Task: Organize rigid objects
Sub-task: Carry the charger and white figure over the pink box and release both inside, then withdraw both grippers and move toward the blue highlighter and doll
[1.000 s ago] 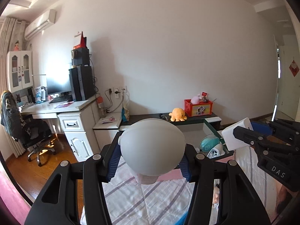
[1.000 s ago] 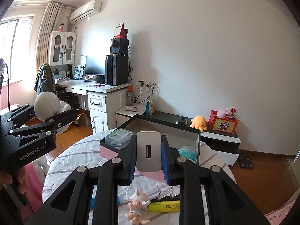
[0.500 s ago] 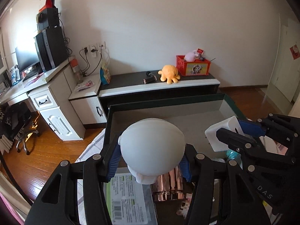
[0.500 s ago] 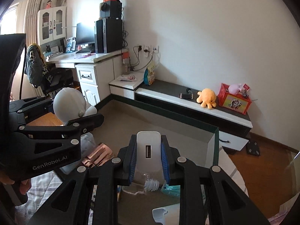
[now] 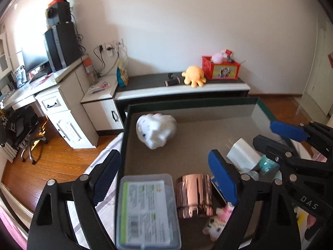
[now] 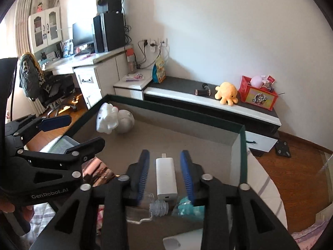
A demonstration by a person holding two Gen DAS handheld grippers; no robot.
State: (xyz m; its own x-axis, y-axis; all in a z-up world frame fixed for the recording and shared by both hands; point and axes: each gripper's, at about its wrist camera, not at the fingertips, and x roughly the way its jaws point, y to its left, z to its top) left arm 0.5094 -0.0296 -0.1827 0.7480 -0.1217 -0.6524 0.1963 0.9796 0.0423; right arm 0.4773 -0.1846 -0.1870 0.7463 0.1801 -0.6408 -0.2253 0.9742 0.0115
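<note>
Both my grippers had just opened over the box (image 5: 229,102).
Left (image 5: 164,166) empty; right (image 6: 164,171) straddled the charger (image 6: 165,178), untouched.

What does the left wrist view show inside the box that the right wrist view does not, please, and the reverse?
Only the left wrist view shows the clear lidded case whole and the small pink-and-white toy. Only the right wrist view shows the clear bottle neck below the right gripper. Both show the white figure in the box's far corner, the white charger and the copper cylinder; both grippers' jaws have just been opening.
</note>
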